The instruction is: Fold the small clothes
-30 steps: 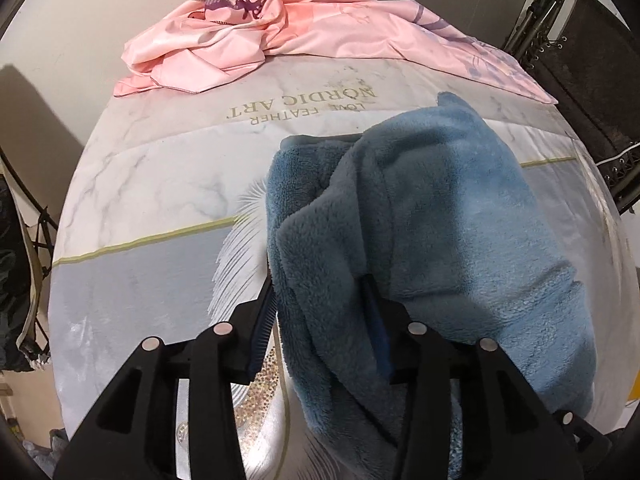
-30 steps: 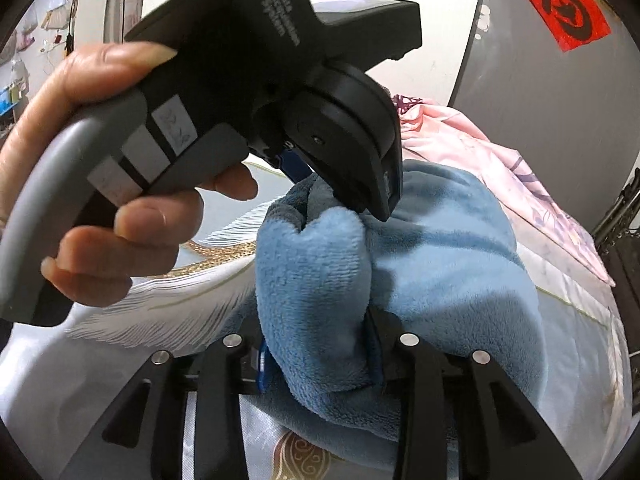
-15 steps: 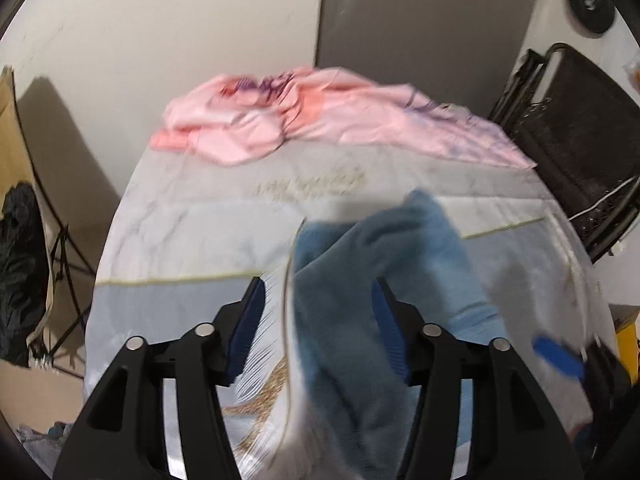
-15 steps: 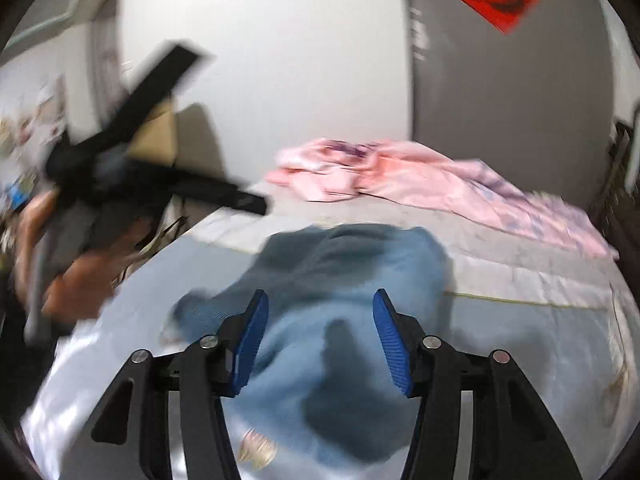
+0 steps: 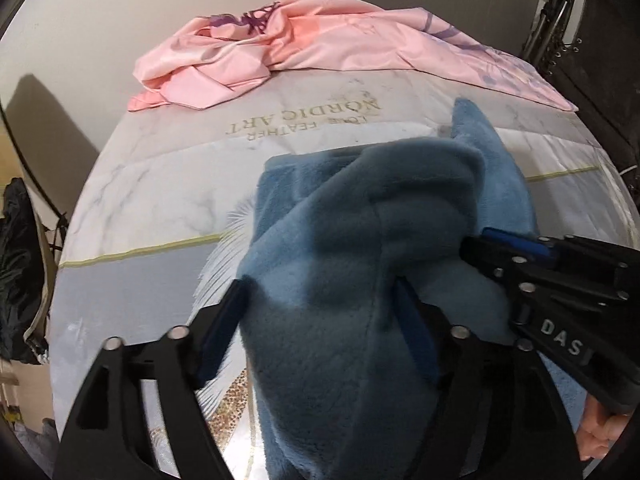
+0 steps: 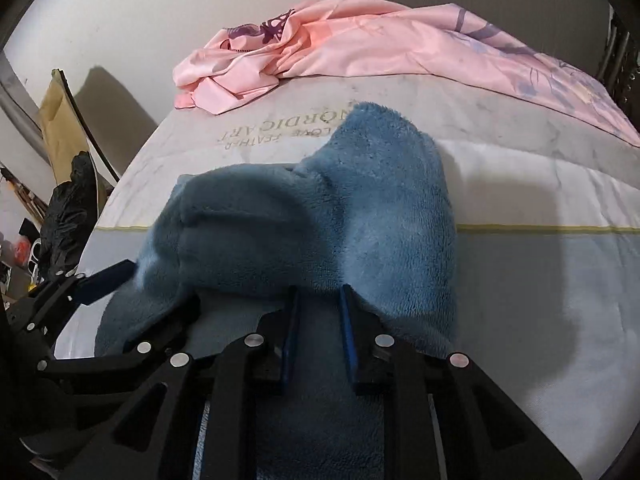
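- Left gripper (image 5: 320,320): fingers spread w/ a thick bunch of the blue fleece garment (image 5: 360,240) filling the gap between them; can't tell if it's truly clamped.
- Right gripper (image 6: 316,316): narrow, pinching a fleece edge; you're lifting from both sides.
- Garment's bunched up, partly raised off the marble-print bed cover (image 5: 160,184), far tip toward the lettering.
- Progress, my read: early-mid. No flat, squared fold visible yet; you've got lay-down, smoothing, final fold left.
- Pink cloth (image 5: 304,40) at the far end looks unfolded too.
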`<state>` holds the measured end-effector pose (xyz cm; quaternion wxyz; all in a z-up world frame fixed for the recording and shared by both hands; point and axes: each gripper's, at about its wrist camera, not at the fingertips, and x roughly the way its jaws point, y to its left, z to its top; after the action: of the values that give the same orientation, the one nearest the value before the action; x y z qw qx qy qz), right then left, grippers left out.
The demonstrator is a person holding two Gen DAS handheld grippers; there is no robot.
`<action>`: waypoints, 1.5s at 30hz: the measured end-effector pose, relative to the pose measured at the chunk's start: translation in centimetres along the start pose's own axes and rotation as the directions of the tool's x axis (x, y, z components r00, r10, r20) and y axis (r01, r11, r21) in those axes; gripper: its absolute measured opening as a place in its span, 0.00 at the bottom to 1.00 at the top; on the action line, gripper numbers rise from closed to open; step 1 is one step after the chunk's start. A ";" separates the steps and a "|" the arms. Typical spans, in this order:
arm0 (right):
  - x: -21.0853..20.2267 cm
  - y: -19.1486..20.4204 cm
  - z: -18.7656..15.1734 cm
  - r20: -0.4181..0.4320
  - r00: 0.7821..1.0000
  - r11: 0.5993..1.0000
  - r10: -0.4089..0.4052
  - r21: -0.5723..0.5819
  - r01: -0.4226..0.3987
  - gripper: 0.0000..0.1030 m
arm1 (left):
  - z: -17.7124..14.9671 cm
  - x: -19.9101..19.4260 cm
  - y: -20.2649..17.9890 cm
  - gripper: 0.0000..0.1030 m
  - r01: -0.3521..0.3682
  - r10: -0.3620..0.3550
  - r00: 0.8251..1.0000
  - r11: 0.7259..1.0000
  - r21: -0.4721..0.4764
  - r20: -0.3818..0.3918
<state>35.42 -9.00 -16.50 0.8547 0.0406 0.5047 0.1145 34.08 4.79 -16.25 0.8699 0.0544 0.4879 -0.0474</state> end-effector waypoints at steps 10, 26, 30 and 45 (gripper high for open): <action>-9.0 0.8 -2.3 0.167 0.984 0.994 0.056 -0.107 -0.038 0.20 | -2.4 -7.3 2.9 0.68 0.040 -0.034 0.996 0.997 -0.063 0.085; -8.4 0.6 -10.0 0.192 0.980 0.989 0.058 -0.147 -0.029 0.24 | -8.7 -5.9 2.5 0.69 0.082 -0.072 0.994 0.986 -0.143 0.078; -10.9 -1.8 -9.0 0.230 0.966 0.993 0.117 -0.048 -0.108 0.67 | -8.1 -8.3 4.1 0.70 0.143 -0.126 0.986 0.977 -0.159 0.112; -4.2 -6.8 -5.7 0.111 0.923 0.897 0.370 0.216 -0.385 0.86 | -6.7 -0.5 6.4 0.88 0.525 -0.546 0.836 0.775 -0.352 0.045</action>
<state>29.58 -16.84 -16.93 0.8218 0.2418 0.4683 0.2165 29.02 12.08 -18.95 0.8008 -0.2411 0.5091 -0.2035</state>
